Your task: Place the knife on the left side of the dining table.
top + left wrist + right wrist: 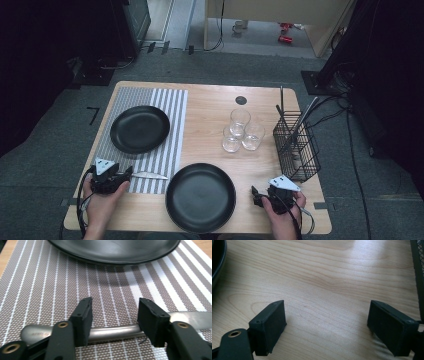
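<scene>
Nearest the high cam: two hands at table's near edge, L gripper (120, 177) at near-left, R gripper (257, 196) at near-right, both low over the table (210, 107).

L gripper: jaws apart, straddling a metal knife (148, 175) lying flat on striped placemat (172, 107), near edge of mat. From high view, blade pointing right toward the near black plate (200, 197), tip just short of its rim; handle end tucked under gripper. Pads not pressing on the handle, gaps visible both sides, so loose, not clamped.

L gripper view adds what high view can't: knife (112, 332) handle running crosswise between the pads, rounded butt w/ faint stamped lettering at left, too small to read, blade widening out at right. Weave of placemat (37, 290) sharp, white stripes on grey-brown. Far plate (115, 251) rim across top, sitting on mat.

High view alone gives layout: far plate (139, 129) on mat at far-left, three clear glasses (242, 131) clustered centre-right, wire caddy (296, 145) at right w/ a couple of utensils standing in it, small dark disc (241, 100) near far edge.

R gripper view: jaws wide apart, nothing between, bare wood (324, 290) beneath. Sliver of near plate (217, 260) at left edge, mesh of caddy (418, 270) at right edge.
</scene>
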